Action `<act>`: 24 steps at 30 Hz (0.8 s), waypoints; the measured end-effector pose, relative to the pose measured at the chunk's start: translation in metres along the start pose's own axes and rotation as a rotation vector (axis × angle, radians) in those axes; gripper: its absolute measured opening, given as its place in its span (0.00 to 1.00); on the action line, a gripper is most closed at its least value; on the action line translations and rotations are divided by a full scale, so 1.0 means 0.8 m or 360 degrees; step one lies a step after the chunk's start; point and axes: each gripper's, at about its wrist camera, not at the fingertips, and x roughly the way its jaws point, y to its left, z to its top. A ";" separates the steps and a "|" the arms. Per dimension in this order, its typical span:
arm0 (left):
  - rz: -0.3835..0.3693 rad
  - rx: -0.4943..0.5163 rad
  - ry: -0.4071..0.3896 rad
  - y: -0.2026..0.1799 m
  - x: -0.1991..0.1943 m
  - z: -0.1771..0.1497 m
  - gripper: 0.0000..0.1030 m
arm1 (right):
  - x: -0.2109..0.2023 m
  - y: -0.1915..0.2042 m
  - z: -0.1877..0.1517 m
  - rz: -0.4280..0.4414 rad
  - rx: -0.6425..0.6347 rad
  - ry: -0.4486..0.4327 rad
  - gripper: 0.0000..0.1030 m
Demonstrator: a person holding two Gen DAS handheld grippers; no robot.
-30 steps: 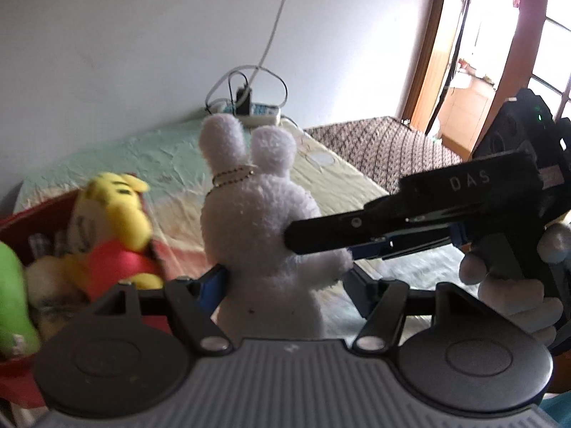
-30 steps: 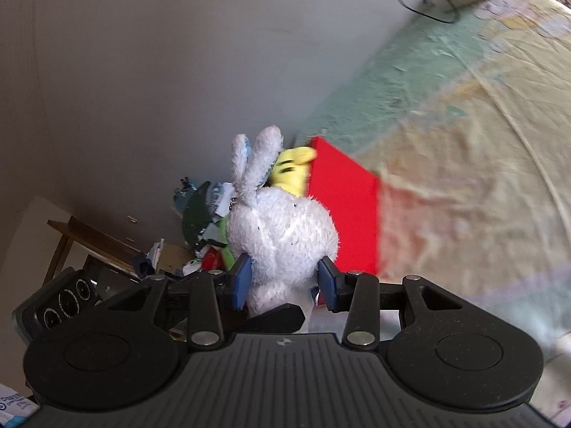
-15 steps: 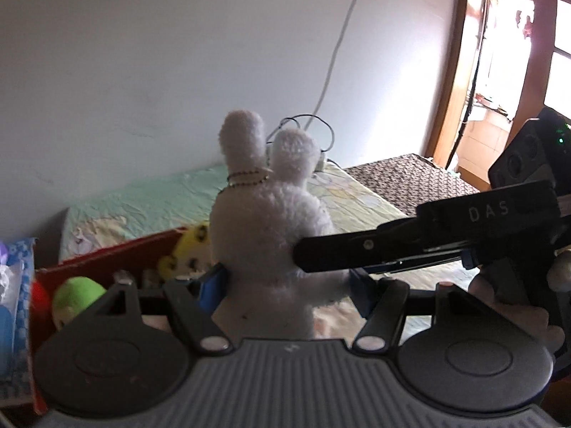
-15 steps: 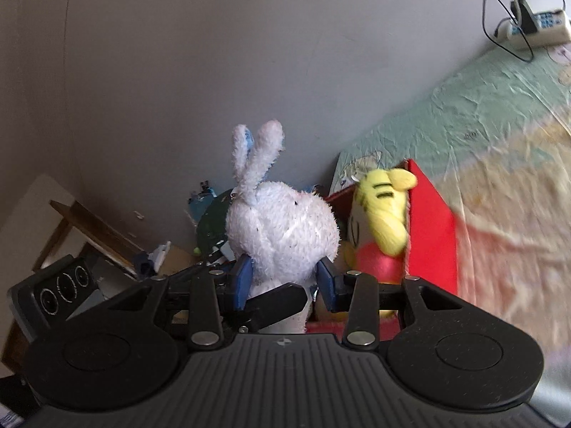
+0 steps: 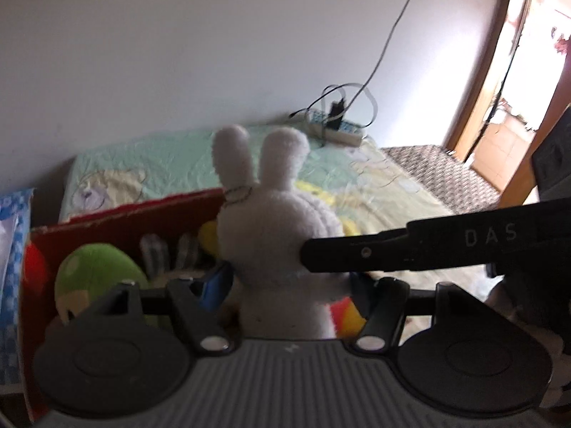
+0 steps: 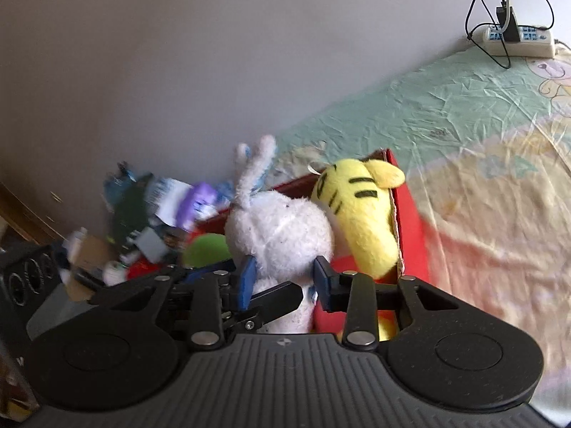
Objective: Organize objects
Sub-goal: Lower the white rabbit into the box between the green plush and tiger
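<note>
White plush, the rabbit (image 5: 274, 235) hangs upright above the red box (image 5: 117, 214), pinched low on its body from two sides. The left gripper (image 5: 285, 281) has it between its blue pads, and those jaws are easing apart; the right side pad is hidden behind the plush, so how firmly they press I cannot tell for sure. The right gripper (image 6: 283, 278) comes in across it, jaws closing on the rabbit's waist with both pads against the fur.

The box already holds a yellow tiger (image 6: 360, 214) leaning on its far corner and a green toy (image 5: 96, 274) at the near end, so free room looks tight. I judge the step to be lowering the rabbit into the gap between them. Doing it well means bringing it down feet first, keeping one firm grip until the base rests on something, then letting go with both sides and lifting clear without dragging the ears or nudging the tiger over the rim.
</note>
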 end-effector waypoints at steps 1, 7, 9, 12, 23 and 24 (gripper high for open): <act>0.0017 0.0005 0.0003 0.002 0.002 -0.002 0.67 | 0.004 0.002 0.000 -0.0003 -0.0001 0.0006 0.38; 0.0155 0.0041 -0.0026 0.015 -0.003 -0.007 0.72 | 0.015 0.013 0.002 -0.0043 0.0027 0.0017 0.44; 0.0149 -0.0007 -0.0019 0.026 -0.012 -0.011 0.72 | 0.014 0.017 0.001 -0.0051 0.0016 0.0020 0.45; 0.0187 -0.0044 -0.0024 0.036 -0.026 -0.020 0.71 | 0.017 0.025 0.001 -0.0011 -0.0009 0.0044 0.44; 0.0336 -0.0001 -0.0038 0.036 -0.035 -0.025 0.65 | 0.053 0.046 -0.011 -0.0056 -0.0154 0.0053 0.41; 0.0362 0.0019 -0.0039 0.035 -0.035 -0.025 0.65 | 0.055 0.043 -0.012 -0.0063 -0.0158 0.0039 0.41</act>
